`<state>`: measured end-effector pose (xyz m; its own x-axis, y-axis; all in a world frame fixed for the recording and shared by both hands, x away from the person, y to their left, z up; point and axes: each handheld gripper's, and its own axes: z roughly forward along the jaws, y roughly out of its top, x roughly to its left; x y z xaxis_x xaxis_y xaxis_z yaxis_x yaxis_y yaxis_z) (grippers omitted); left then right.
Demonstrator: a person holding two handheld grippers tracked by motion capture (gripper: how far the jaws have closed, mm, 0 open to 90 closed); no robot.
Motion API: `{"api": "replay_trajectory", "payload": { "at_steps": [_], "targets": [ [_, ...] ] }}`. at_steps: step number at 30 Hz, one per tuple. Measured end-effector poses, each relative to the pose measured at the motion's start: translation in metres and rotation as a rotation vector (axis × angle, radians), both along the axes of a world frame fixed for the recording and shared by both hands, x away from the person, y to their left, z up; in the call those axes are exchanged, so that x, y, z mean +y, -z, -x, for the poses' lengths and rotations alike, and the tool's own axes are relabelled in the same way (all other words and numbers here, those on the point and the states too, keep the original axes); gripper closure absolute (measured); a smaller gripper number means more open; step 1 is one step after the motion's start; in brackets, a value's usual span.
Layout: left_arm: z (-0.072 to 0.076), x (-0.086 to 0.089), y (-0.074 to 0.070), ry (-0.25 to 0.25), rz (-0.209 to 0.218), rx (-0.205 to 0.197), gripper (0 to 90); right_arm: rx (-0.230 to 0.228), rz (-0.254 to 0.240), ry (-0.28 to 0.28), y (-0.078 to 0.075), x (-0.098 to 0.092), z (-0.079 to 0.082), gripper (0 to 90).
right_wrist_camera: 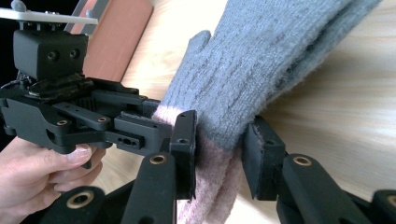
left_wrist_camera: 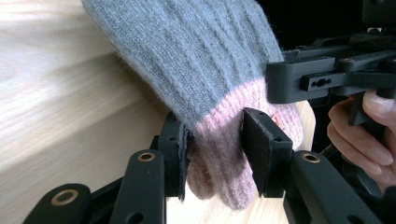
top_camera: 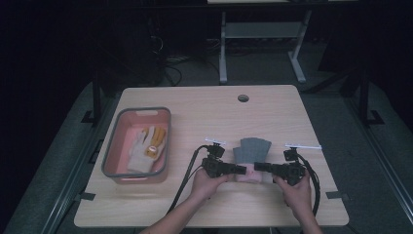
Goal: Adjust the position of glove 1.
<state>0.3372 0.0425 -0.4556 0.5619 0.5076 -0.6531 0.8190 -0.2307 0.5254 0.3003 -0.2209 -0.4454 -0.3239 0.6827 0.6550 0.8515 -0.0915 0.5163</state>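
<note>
A grey knitted glove with a pink cuff (top_camera: 251, 158) is held at the near middle of the wooden table (top_camera: 204, 112), gripped by its cuff from both sides: the left gripper (top_camera: 242, 169) is closed on the cuff's left edge and the right gripper (top_camera: 258, 166) on its right edge, with the jaws of each pressed into the pink knit, as is seen in the two gripper views. The grey fingers (left_wrist_camera: 187, 56) are spread away over the tabletop. The hold is judged shallow, since only a narrow fold of soft, stretchy cuff is pinched on each side; if the grippers are pulled apart or lifted unevenly, the knit may be drawn out of one pair of jaws and the glove left hanging from one corner. The pink basket (top_camera: 109, 161) at the left, where a white and yellow glove (top_camera: 146, 146) lies, is well apart, so a slip on the way could leave the glove dropped short of it.
</note>
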Motion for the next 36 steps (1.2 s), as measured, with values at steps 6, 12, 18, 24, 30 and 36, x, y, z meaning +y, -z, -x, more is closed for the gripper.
{"api": "replay_trajectory", "payload": {
  "at_steps": [6,12,18,24,30,36],
  "targets": [
    [0.001,0.013,-0.007,-0.012,-0.006,-0.014,61.6,-0.010,0.000,-0.024,-0.006,0.014,-0.004,67.7],
    [0.001,0.025,-0.014,-0.024,0.003,-0.032,61.6,-0.017,0.000,-0.044,-0.013,0.025,-0.008,67.8],
    [0.002,0.035,-0.019,-0.039,0.008,-0.041,61.6,-0.024,0.002,-0.063,-0.020,0.034,-0.011,67.8],
    [0.003,0.042,-0.023,-0.049,0.007,-0.042,61.6,-0.026,-0.005,-0.075,-0.023,0.041,-0.014,67.9],
    [0.003,0.047,-0.025,-0.058,0.016,-0.043,61.6,-0.026,-0.007,-0.085,-0.026,0.044,-0.016,67.9],
    [0.002,0.054,-0.028,-0.060,0.017,-0.048,61.6,-0.028,-0.011,-0.095,-0.030,0.050,-0.019,67.9]
  ]
}}
